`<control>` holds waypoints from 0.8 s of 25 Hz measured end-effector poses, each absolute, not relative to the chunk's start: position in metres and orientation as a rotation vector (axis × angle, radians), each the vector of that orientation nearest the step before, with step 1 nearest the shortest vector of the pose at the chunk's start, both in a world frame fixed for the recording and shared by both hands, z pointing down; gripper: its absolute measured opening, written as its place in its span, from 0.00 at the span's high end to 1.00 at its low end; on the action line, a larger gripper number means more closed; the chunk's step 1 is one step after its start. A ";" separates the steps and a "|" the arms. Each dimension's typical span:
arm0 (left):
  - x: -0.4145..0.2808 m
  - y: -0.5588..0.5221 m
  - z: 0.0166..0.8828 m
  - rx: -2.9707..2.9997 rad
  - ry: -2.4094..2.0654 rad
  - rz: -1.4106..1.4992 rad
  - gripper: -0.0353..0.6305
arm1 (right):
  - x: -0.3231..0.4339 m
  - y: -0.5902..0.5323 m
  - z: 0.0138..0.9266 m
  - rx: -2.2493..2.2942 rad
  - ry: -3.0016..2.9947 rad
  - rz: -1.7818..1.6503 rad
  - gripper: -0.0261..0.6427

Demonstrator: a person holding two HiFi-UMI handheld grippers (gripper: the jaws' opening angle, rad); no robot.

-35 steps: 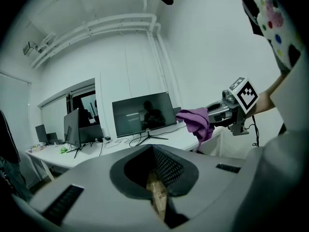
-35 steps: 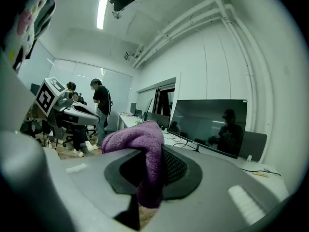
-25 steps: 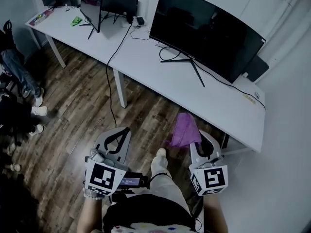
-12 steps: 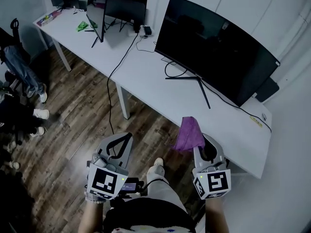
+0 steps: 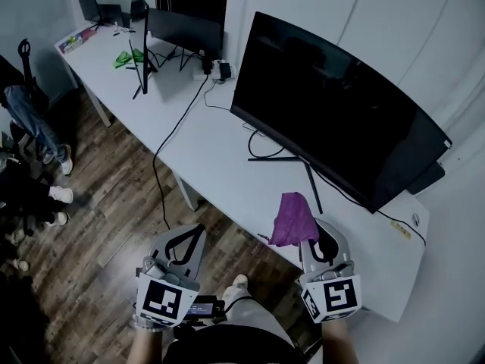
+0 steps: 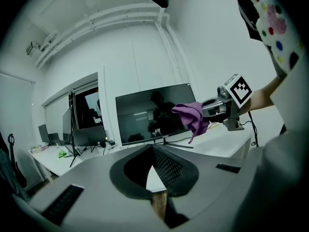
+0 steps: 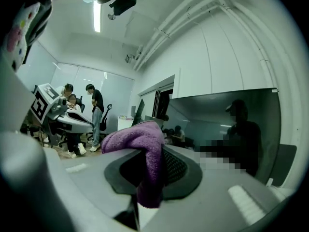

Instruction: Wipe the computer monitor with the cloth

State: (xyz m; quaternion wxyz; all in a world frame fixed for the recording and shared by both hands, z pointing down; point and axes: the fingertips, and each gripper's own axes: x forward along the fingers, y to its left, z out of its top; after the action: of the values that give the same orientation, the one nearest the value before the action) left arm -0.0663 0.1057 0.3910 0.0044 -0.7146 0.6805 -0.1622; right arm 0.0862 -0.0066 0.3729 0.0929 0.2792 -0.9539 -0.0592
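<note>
A large curved black monitor (image 5: 333, 120) stands on the white desk (image 5: 220, 165) on a thin V-shaped foot. Its dark screen also shows in the left gripper view (image 6: 154, 117) and the right gripper view (image 7: 227, 124). A purple cloth (image 5: 292, 218) hangs bunched from my right gripper (image 5: 309, 226), which is shut on it over the desk's front edge, short of the screen. The cloth (image 7: 145, 144) drapes over the jaws of the right gripper (image 7: 157, 151). My left gripper (image 5: 197, 227) is lower left over the floor, shut and empty (image 6: 152, 148).
Two smaller monitors (image 5: 151, 25) stand at the desk's far left end with a green item (image 5: 121, 58) and a power strip (image 5: 216, 70). A black cable (image 5: 163, 150) drops to the wooden floor (image 5: 114, 196). People's legs (image 5: 30, 127) are at the left.
The desk and monitor have come closer and larger in view. Both grippers have moved forward, and the purple cloth now hangs over the desk's front edge.
</note>
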 end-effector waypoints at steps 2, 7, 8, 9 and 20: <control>-0.067 0.087 0.391 -2.223 2.144 -0.525 0.94 | 0.082 -0.026 0.373 0.803 -2.838 -0.181 0.86; -0.071 0.047 0.382 -2.182 2.169 -0.509 0.94 | 0.079 -0.067 0.374 0.773 -2.838 -0.173 0.86; -0.070 0.039 0.380 -2.179 2.177 -0.503 0.94 | 0.081 -0.074 0.375 0.769 -2.838 -0.166 0.86; -0.069 0.031 0.379 -2.178 2.183 -0.499 0.94 | 0.083 -0.081 0.376 0.767 -2.838 -0.158 0.86; -0.054 -0.012 0.371 -2.171 2.209 -0.527 0.94 | 0.088 -0.120 0.376 0.673 -2.829 -0.202 0.86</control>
State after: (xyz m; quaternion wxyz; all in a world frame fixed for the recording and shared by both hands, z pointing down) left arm -0.0540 -0.0119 0.3712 0.0000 -0.6910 0.7032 -0.1678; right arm 0.0880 -0.1204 0.3756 0.1131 0.2294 -0.9643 -0.0688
